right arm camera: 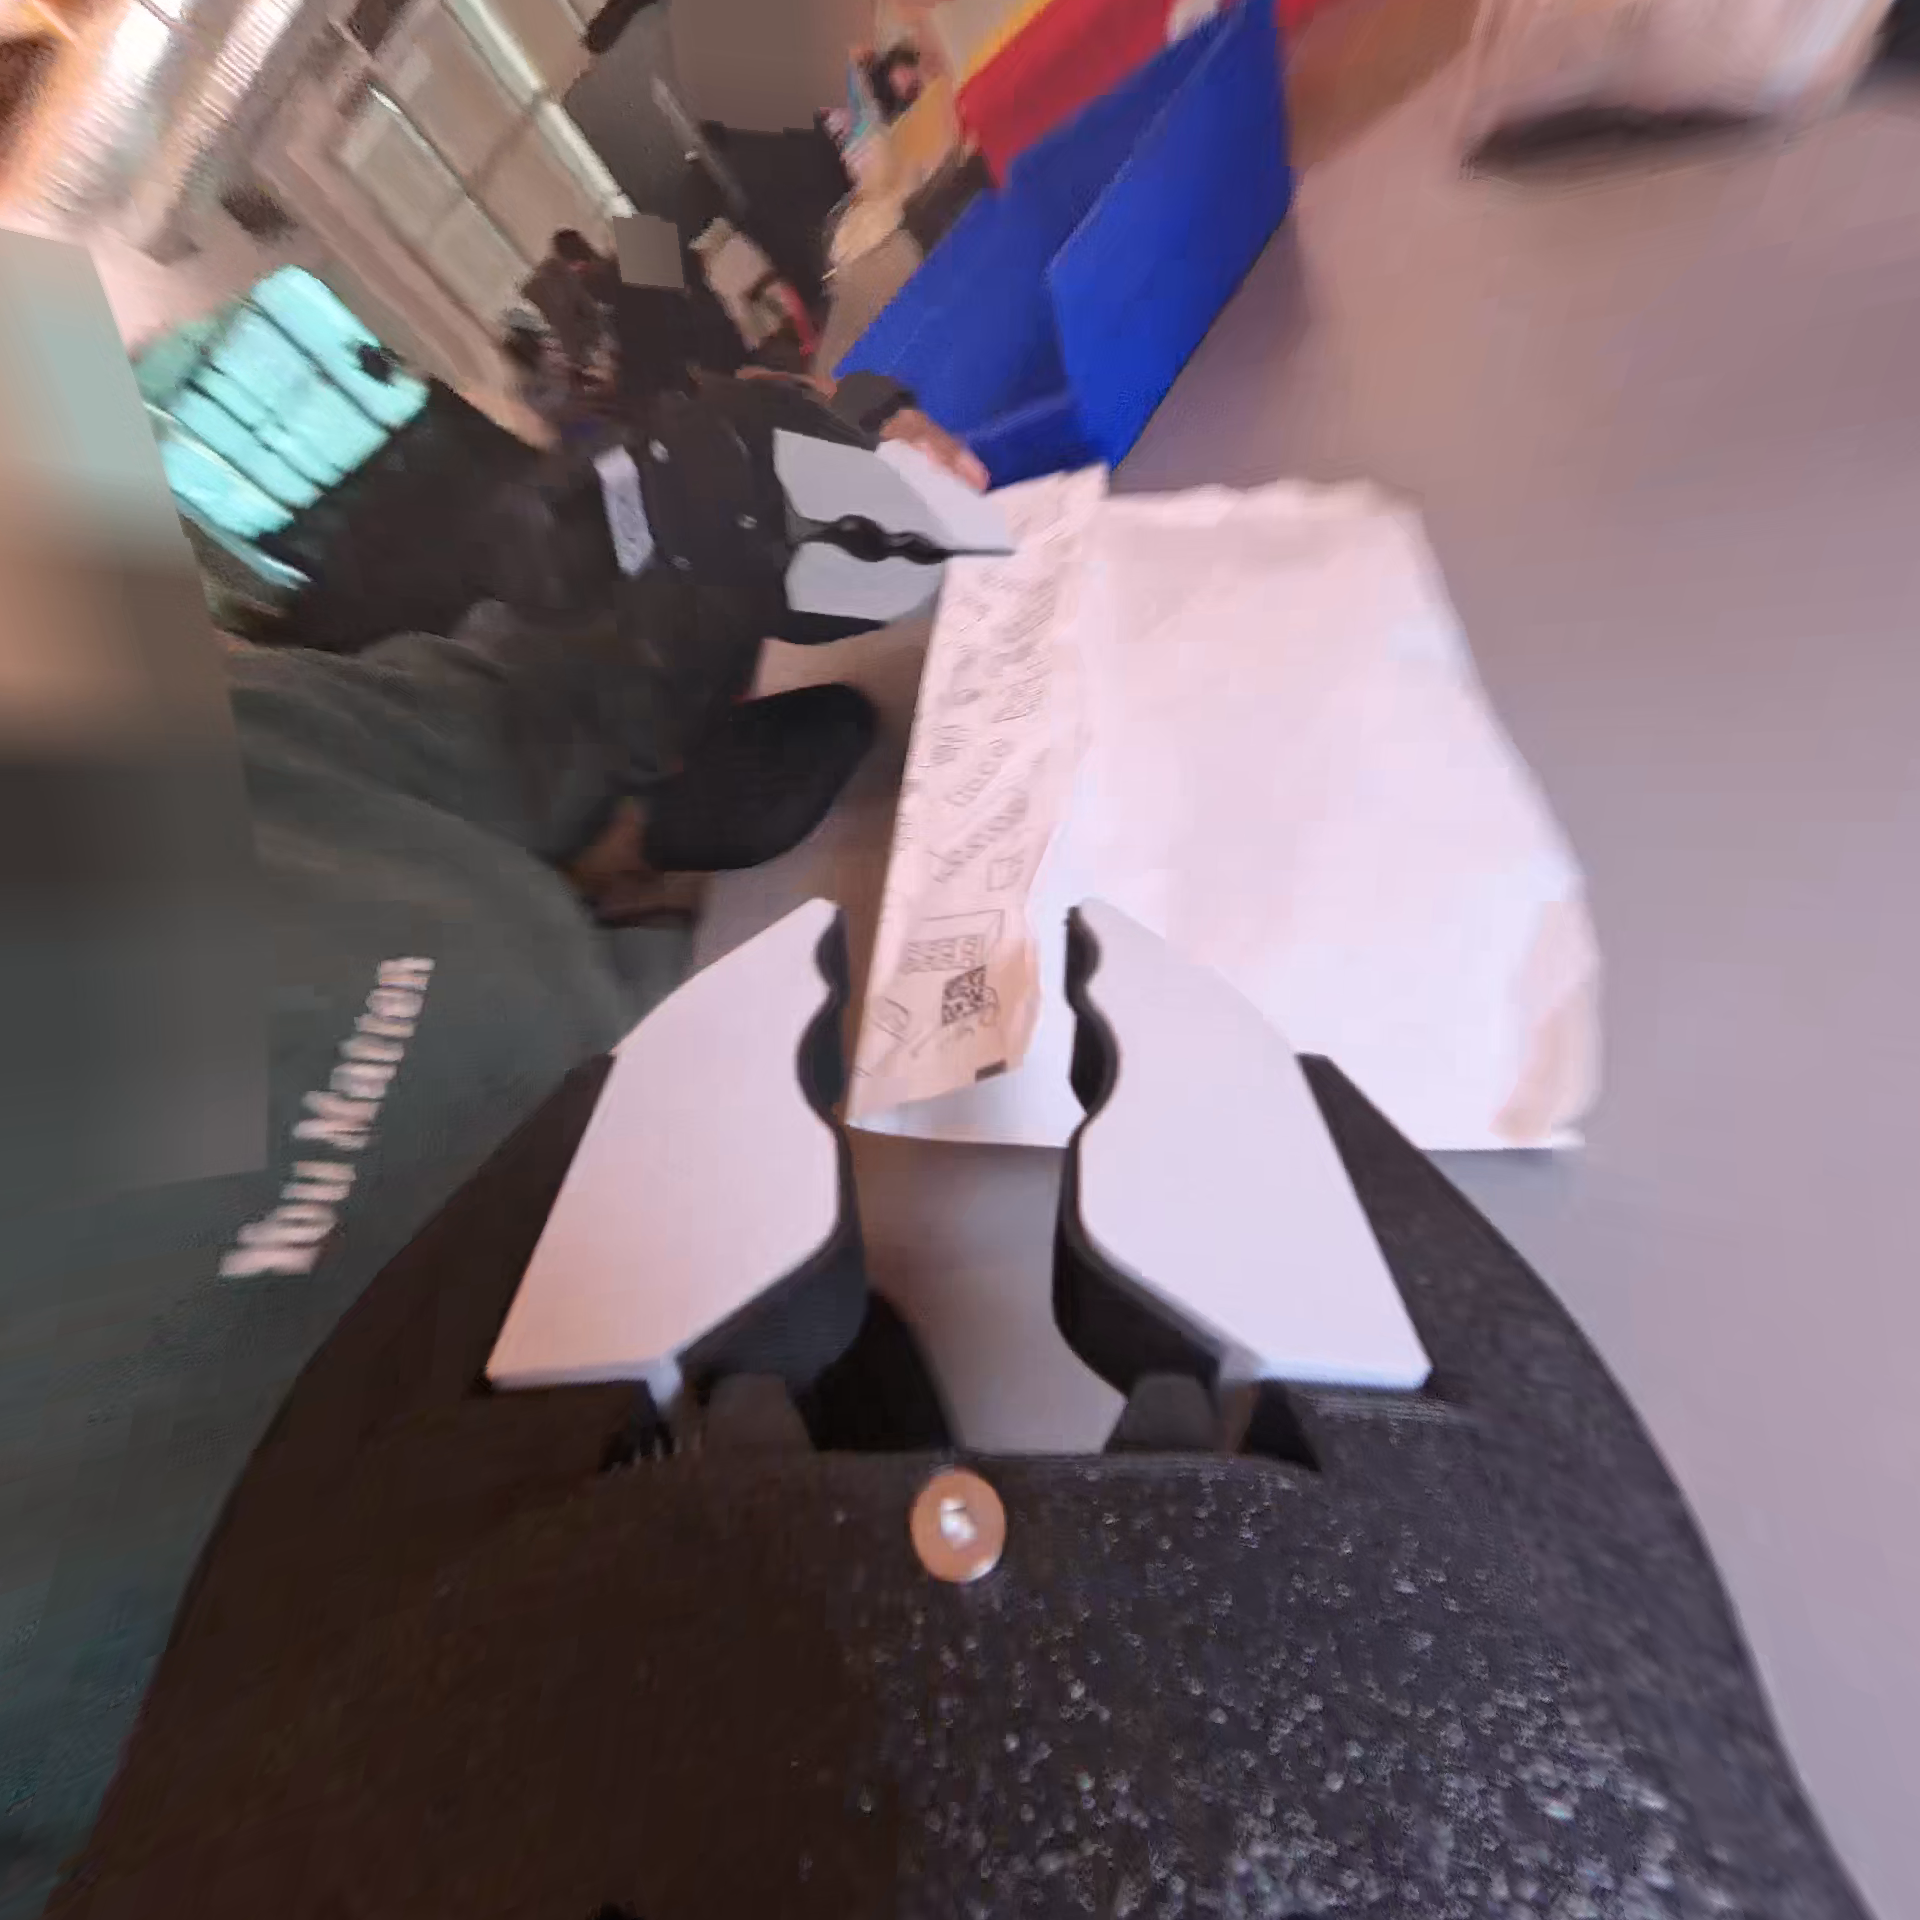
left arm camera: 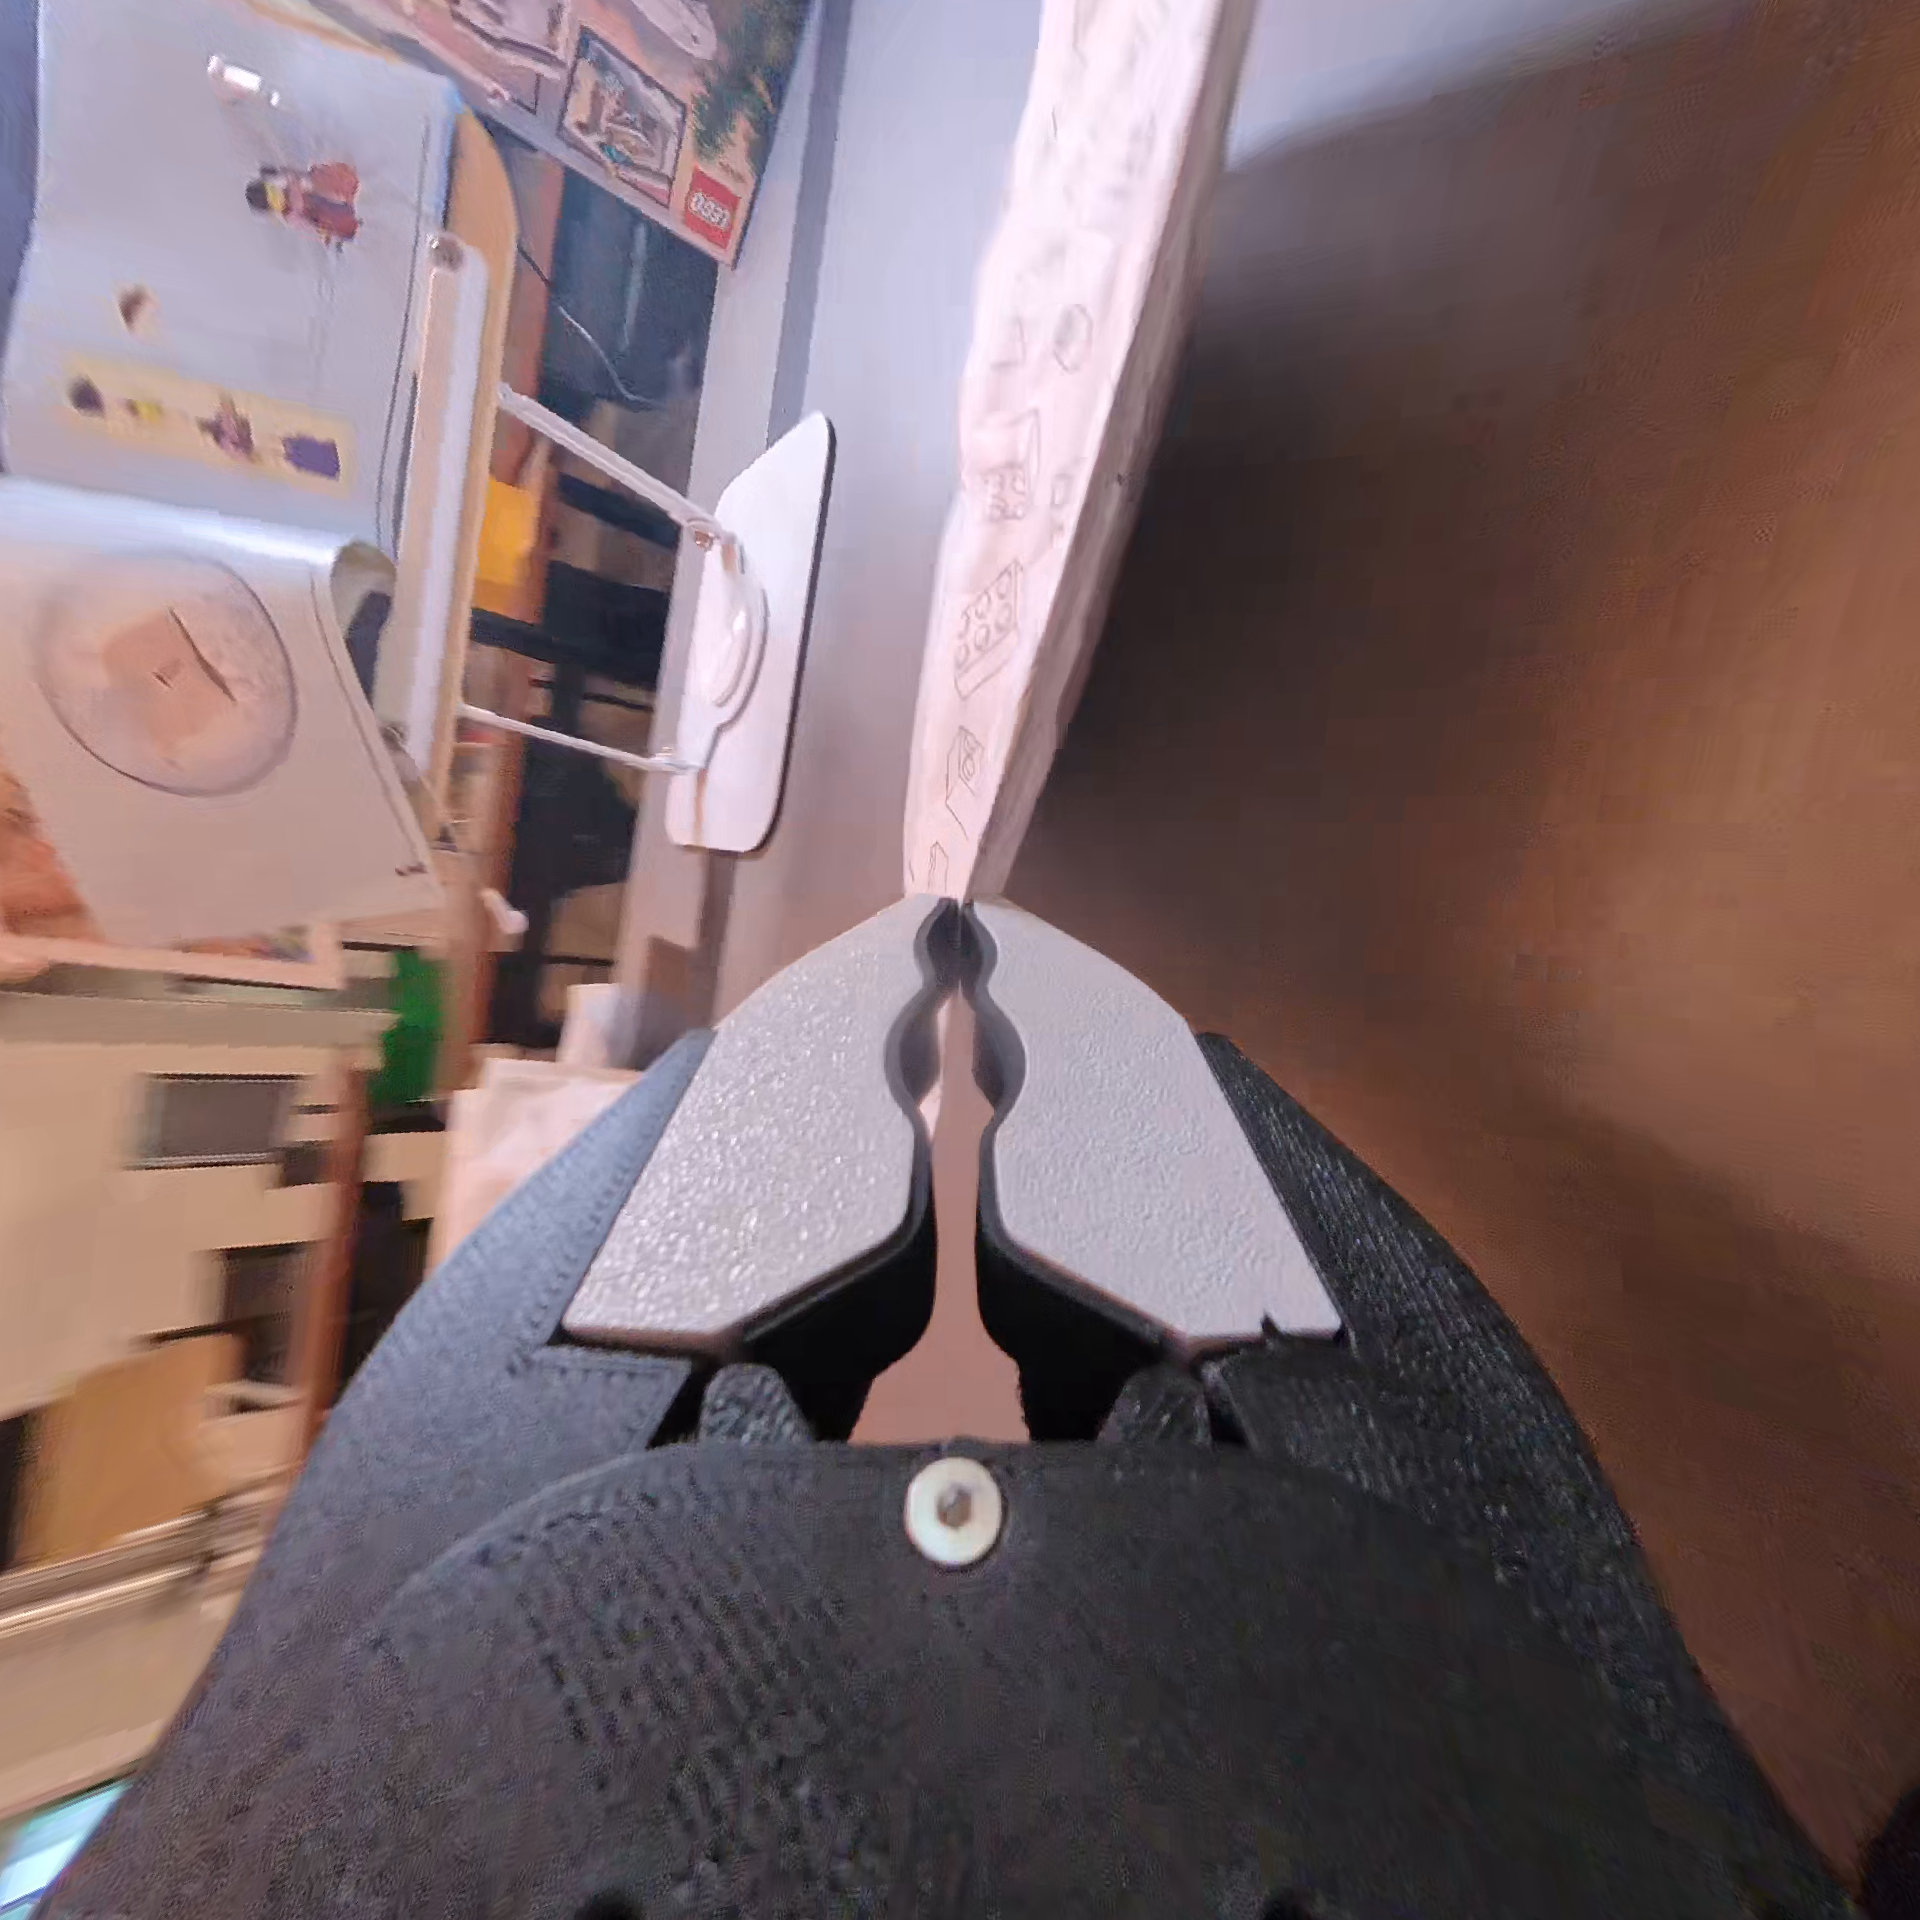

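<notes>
Jaws on my left gripper (left arm camera: 951,914) are clenched at the very tips on the edge of a white paper bag (left arm camera: 1039,499) printed with line drawings of bricks. The pinched fold rises steeply away from the fingertips, lifted off a grey tabletop (left arm camera: 904,260). My right gripper (right arm camera: 956,987) stands released, fingers parted. The printed flap of the same paper bag (right arm camera: 987,790) stands between the fingers; I see a gap on the right side, while contact on the left side I cannot tell. The plain white body of the bag lies flat on the grey table (right arm camera: 1662,364), to the right of the raised flap. At the flap's far end, the right wrist view confirms the left gripper (right arm camera: 966,551) pinching it shut. Beyond the bag stand blue bins (right arm camera: 1143,260). To the left is a dark green sleeve (right arm camera: 364,935). In the left wrist view, a white stand (left arm camera: 748,644) sits past the bag, with a colourful box (left arm camera: 665,114) farther back.
</notes>
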A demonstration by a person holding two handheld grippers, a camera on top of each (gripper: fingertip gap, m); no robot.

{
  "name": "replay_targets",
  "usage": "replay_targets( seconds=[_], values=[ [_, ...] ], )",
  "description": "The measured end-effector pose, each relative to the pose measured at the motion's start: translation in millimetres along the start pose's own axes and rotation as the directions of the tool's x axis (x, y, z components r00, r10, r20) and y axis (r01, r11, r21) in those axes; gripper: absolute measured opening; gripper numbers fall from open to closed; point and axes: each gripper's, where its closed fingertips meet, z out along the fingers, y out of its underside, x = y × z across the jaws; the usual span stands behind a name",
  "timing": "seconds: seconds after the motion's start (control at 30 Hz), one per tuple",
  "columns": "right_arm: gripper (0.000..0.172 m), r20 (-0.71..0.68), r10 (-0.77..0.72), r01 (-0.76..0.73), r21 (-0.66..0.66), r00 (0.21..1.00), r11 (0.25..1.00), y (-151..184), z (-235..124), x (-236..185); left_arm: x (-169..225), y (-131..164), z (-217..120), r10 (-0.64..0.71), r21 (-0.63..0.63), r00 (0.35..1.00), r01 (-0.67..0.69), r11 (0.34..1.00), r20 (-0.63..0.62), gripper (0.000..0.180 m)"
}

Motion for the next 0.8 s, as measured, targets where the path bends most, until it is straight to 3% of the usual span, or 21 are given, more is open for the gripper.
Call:
replay_targets(
  seconds=[0.03,0.1,0.23,0.3,0.33,0.37,0.47,0.57,0.7,0.77,0.8],
  values=[
    [0.053,-0.091,-0.172,0.174,0.02,0.981,0.984,-9,-8,-1,-5,-4,-4,-0.096,0.017,0.992,0.098,0.995,-0.076,0.0],
    [0.068,-0.212,-0.443,0.445,-0.044,0.871,0.895,-18,-17,-9,-16,-11,-6,-0.239,0.013,0.95,0.247,0.969,-0.202,0.0],
    [0.077,-0.287,-0.676,0.614,-0.284,0.678,0.736,-7,-5,3,-31,-29,1,-0.376,0.022,0.842,0.417,0.909,-0.386,0.001],
    [0.058,-0.325,-0.698,0.618,-0.324,0.638,0.716,-6,0,23,-33,-38,7,-0.421,0.009,0.767,0.485,0.874,-0.484,0.001],
    [0.027,-0.349,-0.69,0.609,-0.325,0.634,0.724,-10,0,34,-37,-39,12,-0.437,0.011,0.749,0.509,0.861,-0.499,0.001],
    [0.001,-0.372,-0.663,0.59,-0.303,0.65,0.748,-15,0,42,-41,-37,17,-0.46,0.006,0.731,0.535,0.845,-0.504,0.001],
    [0.0,-0.346,-0.461,0.405,-0.225,0.817,0.886,-30,-1,56,-62,-29,30,-0.531,0.042,0.707,0.617,0.786,-0.467,0.005],
    [0.0,-0.237,-0.188,0.148,-0.176,0.953,0.973,-34,-3,64,-71,-15,35,-0.535,0.086,0.743,0.613,0.786,-0.402,0.025],
    [0.0,-0.138,-0.136,0.122,-0.108,0.981,0.987,-37,-2,73,-60,-3,50,-0.553,0.129,0.727,0.645,0.753,-0.406,0.05],
    [0.001,-0.163,-0.194,0.18,-0.096,0.967,0.979,-40,-1,77,-60,-2,60,-0.534,0.199,0.749,0.636,0.746,-0.391,0.045],
    [0.007,-0.192,-0.229,0.213,-0.099,0.954,0.972,-41,-1,80,-59,-4,61,-0.519,0.227,0.748,0.637,0.737,-0.414,0.03]
  ],
)
